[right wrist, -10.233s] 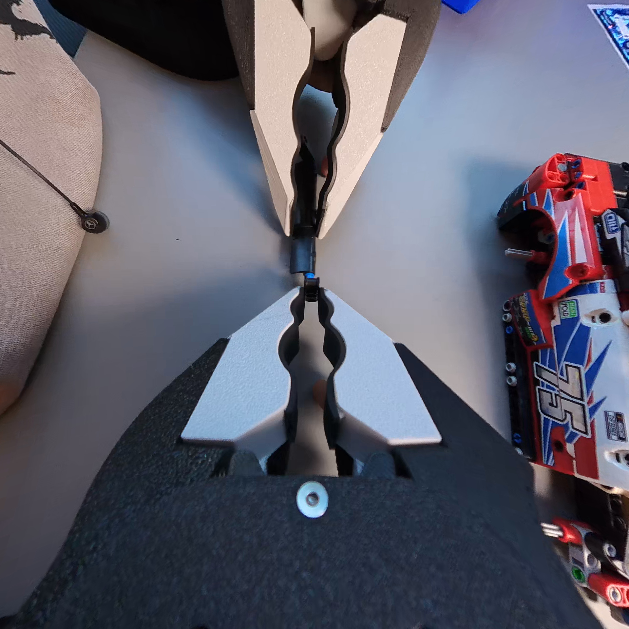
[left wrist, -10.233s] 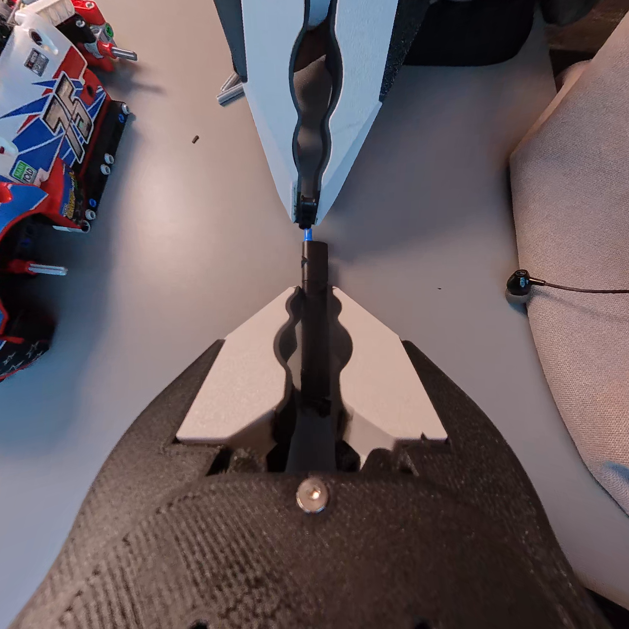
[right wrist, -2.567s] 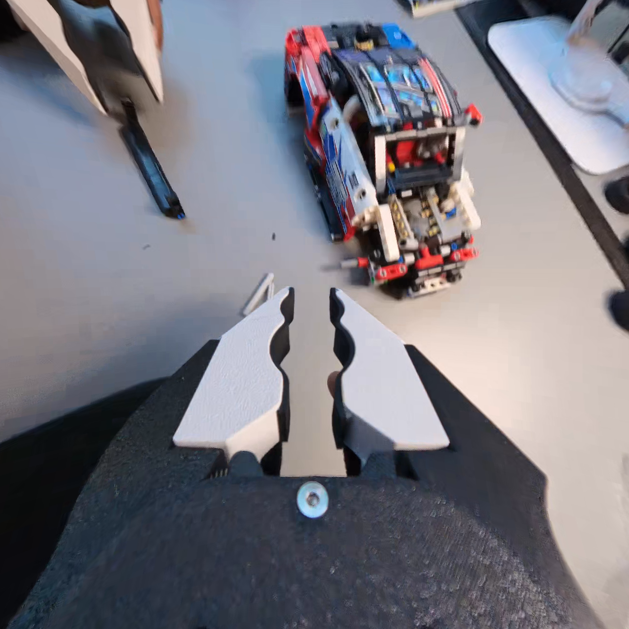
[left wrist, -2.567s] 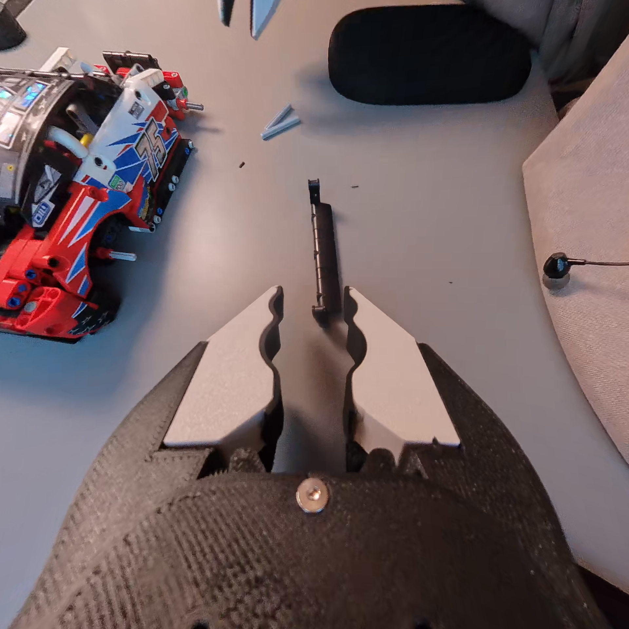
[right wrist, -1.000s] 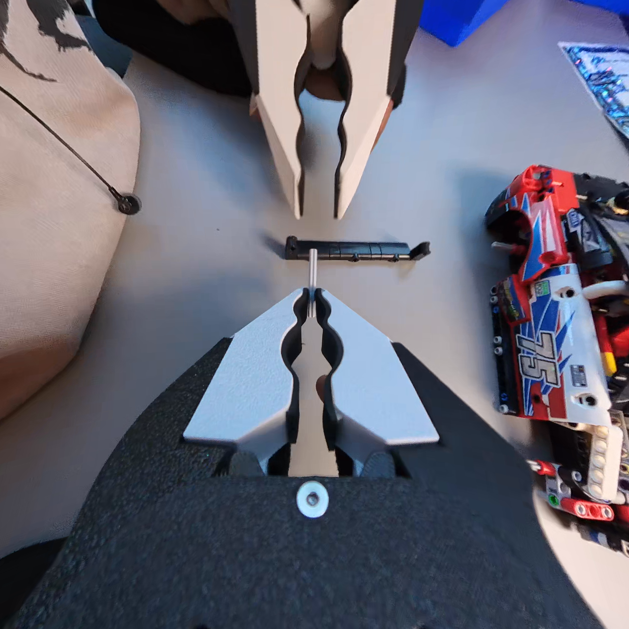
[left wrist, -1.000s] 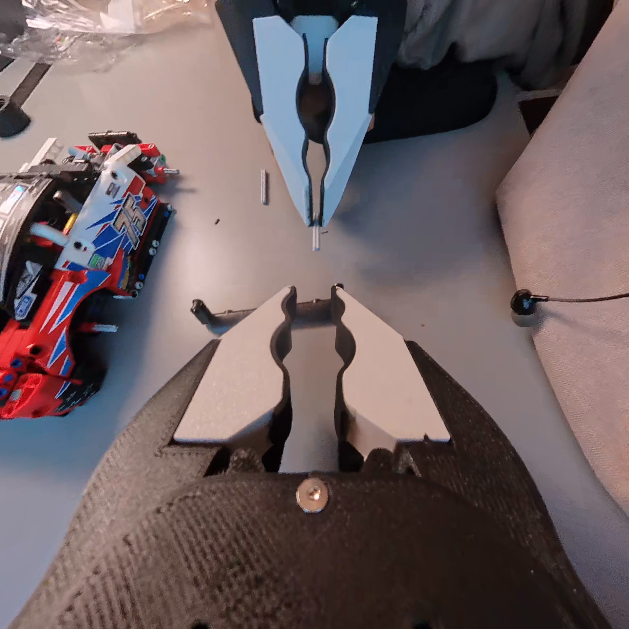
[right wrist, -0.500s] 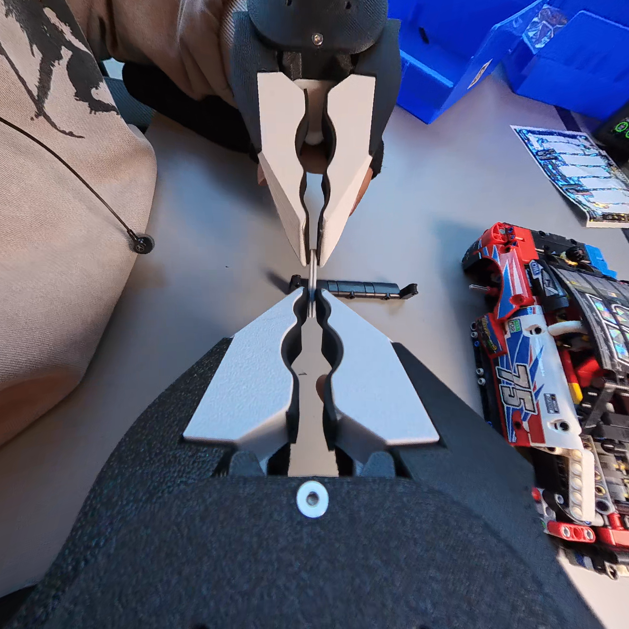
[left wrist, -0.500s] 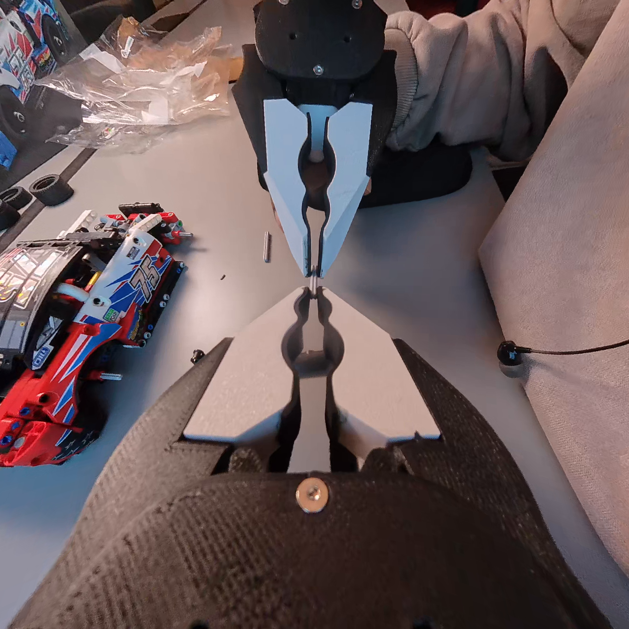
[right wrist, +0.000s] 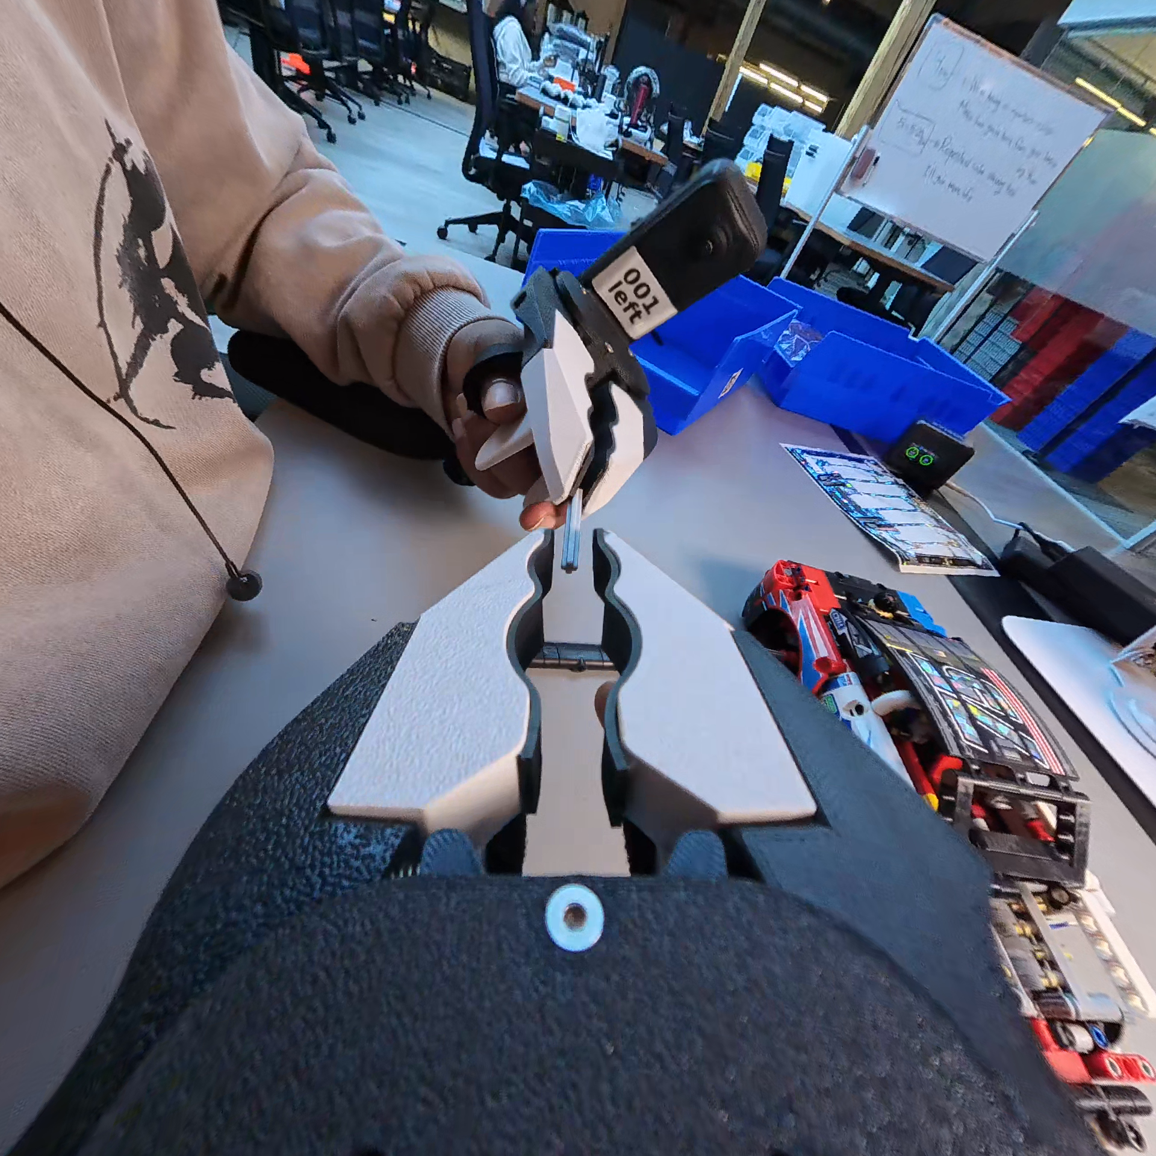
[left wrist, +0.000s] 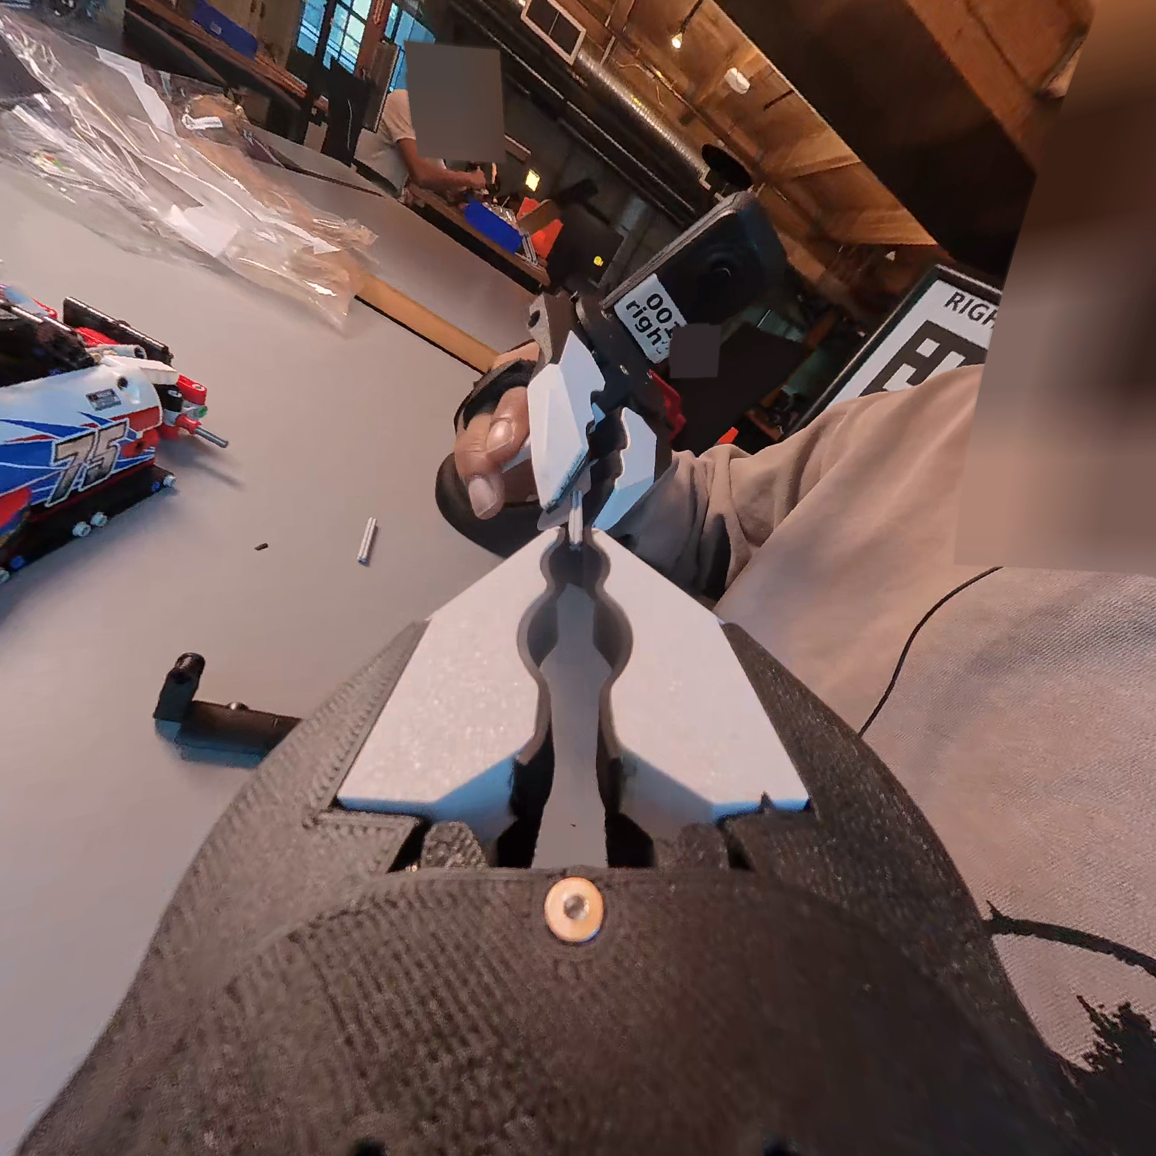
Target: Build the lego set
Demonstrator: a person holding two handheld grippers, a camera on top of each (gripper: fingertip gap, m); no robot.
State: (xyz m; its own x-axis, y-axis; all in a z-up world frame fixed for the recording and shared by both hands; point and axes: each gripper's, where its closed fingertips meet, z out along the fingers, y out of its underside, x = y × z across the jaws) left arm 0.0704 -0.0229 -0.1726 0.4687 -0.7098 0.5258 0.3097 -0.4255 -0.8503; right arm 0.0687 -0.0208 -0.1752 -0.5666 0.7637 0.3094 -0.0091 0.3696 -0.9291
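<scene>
Landmark: the red-white-blue lego car [right wrist: 926, 719] on the grey tabletop [right wrist: 719, 500], part-built, no wheels visible on the near side.

Largest first:
- Car sits on the tabletop to the right of both tools in the right wrist view, well apart from them.
- Black lego beam [left wrist: 212, 719] lies flat on the tabletop on the tools' side of the car, partly hidden under the left hand-held gripper [left wrist: 574, 543]. The right wrist view shows a strip of it through the right tool's finger gap.
- Spare grey axle [left wrist: 366, 542] lies loose between car and tools.
- Working piece – short grey axle [right wrist: 570, 539], held up in the air above the beam, off the tabletop.

States: left hand-held gripper is clamped on the axle's upper end at its very tips. Right hand-held gripper [right wrist: 573, 542] has its fingers apart around the axle's free end, not touching it as far as I can see.

Step, my read: mid-air handover or regrip of the axle between the two tools – sub-assembly work, the car itself untouched.

Next move calls for: keeping the thin axle square in a tip-only pinch, then lining it up with a hole in the beam. Which hole it goes in, I cannot tell.
</scene>
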